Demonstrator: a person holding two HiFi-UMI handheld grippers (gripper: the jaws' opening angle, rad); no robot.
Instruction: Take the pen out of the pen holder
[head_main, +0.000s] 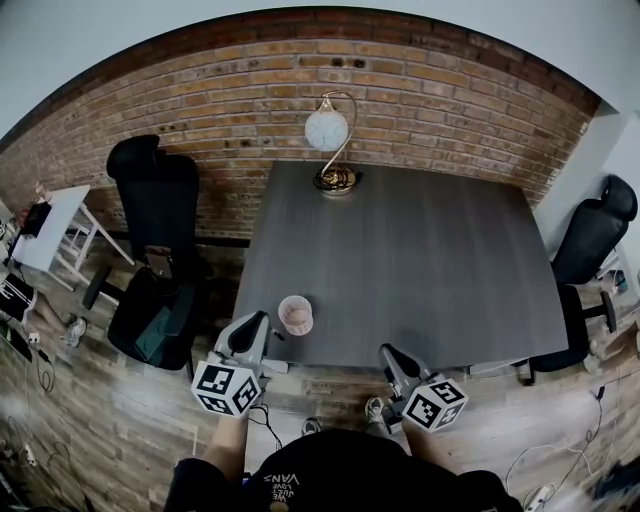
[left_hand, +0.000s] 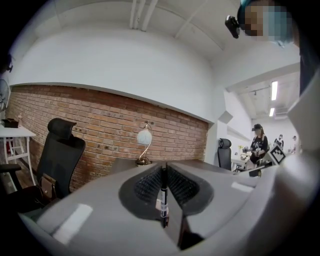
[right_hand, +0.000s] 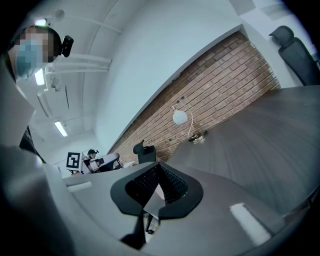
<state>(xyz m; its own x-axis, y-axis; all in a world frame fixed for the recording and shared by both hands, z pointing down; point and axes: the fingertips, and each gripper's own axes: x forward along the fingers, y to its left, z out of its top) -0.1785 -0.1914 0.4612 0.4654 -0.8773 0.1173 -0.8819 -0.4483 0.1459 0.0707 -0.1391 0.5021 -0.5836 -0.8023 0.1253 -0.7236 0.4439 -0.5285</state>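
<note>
A thin black pen (left_hand: 163, 196) stands upright between the pads of my left gripper (left_hand: 166, 168), which is shut on it. In the head view the left gripper (head_main: 258, 326) hovers at the table's front edge, just left of the small pink pen holder (head_main: 295, 315). The holder stands upright on the dark grey table (head_main: 420, 260) and looks empty from above. My right gripper (head_main: 388, 352) hangs at the front edge further right. In the right gripper view its jaws (right_hand: 158, 168) meet at the tips with nothing between them.
A globe desk lamp (head_main: 328, 135) stands at the table's far edge before the brick wall. A black office chair (head_main: 155, 200) is left of the table, another (head_main: 590, 240) at the right. Cables lie on the wooden floor. A person stands far back in the left gripper view.
</note>
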